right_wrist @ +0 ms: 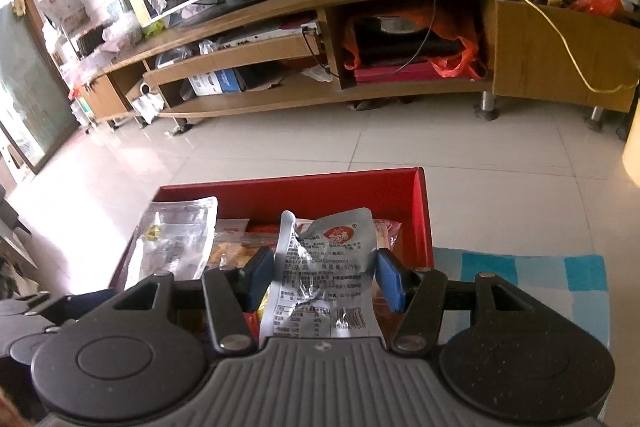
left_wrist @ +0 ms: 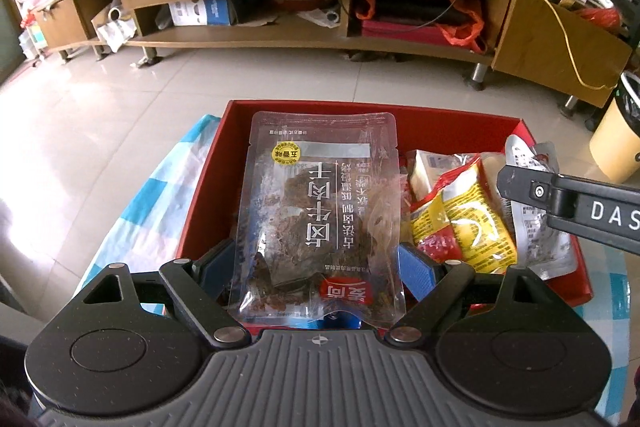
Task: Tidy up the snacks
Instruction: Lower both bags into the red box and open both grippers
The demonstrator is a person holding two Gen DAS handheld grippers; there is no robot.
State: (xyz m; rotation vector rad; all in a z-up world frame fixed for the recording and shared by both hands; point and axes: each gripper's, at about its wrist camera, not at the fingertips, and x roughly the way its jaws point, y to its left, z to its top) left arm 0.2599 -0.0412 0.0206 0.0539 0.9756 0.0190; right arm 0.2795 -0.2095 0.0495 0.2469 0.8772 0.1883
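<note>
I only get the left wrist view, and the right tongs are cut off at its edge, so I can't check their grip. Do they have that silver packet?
Observer: Yes. In the right wrist view the right tongs are shut on the silver packet, one pad on each side edge.
Operator: Which way does it point?
Observer: Its barcode end lies toward the handle. The red logo end points away, over the red box.
Operator: What is to the right of the box?
Observer: A blue and white checked cloth.
</note>
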